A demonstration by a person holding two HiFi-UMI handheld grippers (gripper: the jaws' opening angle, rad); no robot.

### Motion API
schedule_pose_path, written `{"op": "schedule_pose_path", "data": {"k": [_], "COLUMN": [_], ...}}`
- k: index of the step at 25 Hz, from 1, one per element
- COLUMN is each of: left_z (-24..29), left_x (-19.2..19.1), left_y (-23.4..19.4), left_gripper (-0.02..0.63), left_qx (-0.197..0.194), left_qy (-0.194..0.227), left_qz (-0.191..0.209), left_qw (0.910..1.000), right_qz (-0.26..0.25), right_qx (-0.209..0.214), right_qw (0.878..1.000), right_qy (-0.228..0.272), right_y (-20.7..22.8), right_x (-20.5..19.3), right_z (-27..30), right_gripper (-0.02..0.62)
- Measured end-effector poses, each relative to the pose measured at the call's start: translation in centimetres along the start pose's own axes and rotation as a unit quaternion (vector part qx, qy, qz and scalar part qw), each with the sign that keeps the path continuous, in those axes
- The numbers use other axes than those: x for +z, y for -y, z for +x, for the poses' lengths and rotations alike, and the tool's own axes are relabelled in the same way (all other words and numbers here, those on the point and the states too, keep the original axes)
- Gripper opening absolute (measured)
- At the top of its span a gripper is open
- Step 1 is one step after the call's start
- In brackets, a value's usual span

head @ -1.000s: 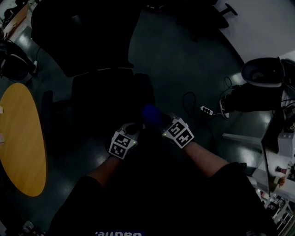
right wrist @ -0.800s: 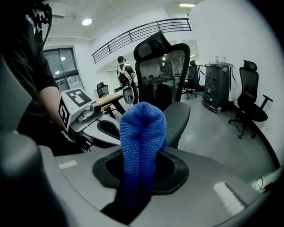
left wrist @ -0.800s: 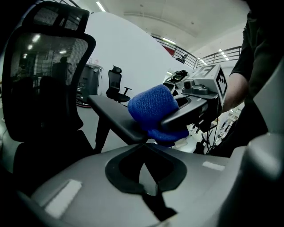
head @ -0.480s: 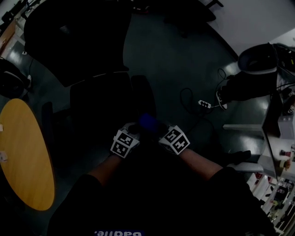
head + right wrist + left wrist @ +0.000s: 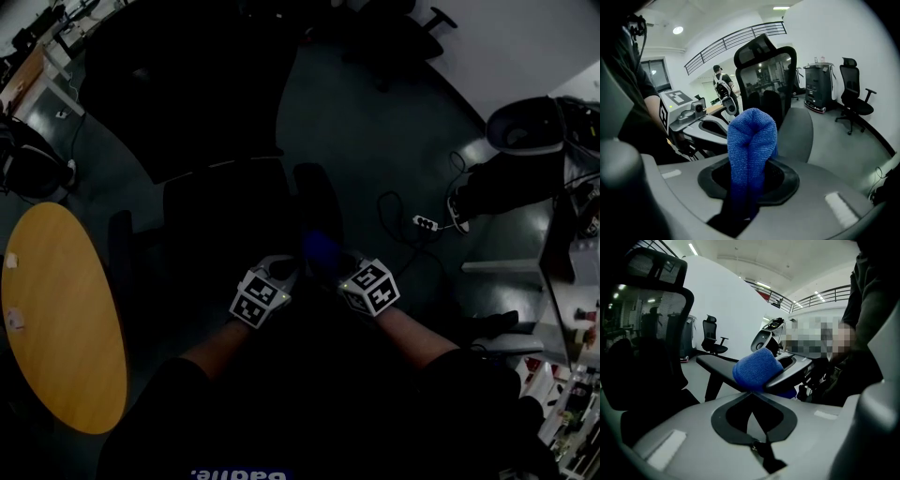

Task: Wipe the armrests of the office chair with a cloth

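The black office chair (image 5: 225,225) stands in front of me in the dark head view, its right armrest (image 5: 317,202) running away from me. A blue cloth (image 5: 322,248) is bunched at the armrest's near end. My right gripper (image 5: 330,264) is shut on it; in the right gripper view the cloth (image 5: 751,140) stands up from between the jaws, with the armrest pad (image 5: 799,133) just behind it. My left gripper (image 5: 286,272) is beside it on the left, shut with nothing in it. In the left gripper view its jaws meet, and the cloth (image 5: 757,370) rests on the armrest (image 5: 717,364) just ahead.
A round yellow table (image 5: 56,319) stands at the left. A power strip with cable (image 5: 424,223) lies on the floor to the right, near a dark machine (image 5: 525,131) and a desk edge (image 5: 553,272). More chairs (image 5: 412,28) stand further off.
The head view has shifted a little. Both grippers and the cloth stay close together at the near end of the right armrest.
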State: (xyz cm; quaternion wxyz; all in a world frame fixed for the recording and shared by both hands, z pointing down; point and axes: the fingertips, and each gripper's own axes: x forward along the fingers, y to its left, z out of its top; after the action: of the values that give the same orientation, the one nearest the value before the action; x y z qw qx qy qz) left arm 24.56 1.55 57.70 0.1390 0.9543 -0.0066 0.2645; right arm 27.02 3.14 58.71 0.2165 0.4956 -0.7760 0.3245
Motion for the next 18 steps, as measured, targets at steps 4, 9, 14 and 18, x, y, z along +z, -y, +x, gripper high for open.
{"op": "schedule_pose_path", "data": {"k": [4, 9, 14, 18], "left_z": [-4.0, -9.7, -14.4, -16.8], "left_x": [-0.1, -1.8, -3.3, -3.5], "left_y": [-1.1, -3.1, -4.9, -5.5], "left_gripper": [0.020, 0.020, 0.020, 0.020], "left_qx": [0.012, 0.057, 0.090, 0.112], "left_qy": [0.014, 0.002, 0.017, 0.045], "left_qz": [0.002, -0.016, -0.053, -0.074], "left_qw": [0.9998, 0.9983, 0.9943, 0.9899], "right_qz": [-0.006, 0.001, 0.005, -0.008], "right_qx": [0.003, 0.002, 0.008, 0.021], "right_qw": [1.000, 1.000, 0.999, 0.999], "right_qy": [0.012, 0.028, 0.037, 0.028], "right_y": [-2.8, -6.8, -10.6, -13.0], "right_x": [2.2, 4.3, 5.9, 6.0], "right_z": [1.4, 3.3, 4.9, 5.5], "right_gripper": [0.112, 0.112, 0.112, 0.112]}}
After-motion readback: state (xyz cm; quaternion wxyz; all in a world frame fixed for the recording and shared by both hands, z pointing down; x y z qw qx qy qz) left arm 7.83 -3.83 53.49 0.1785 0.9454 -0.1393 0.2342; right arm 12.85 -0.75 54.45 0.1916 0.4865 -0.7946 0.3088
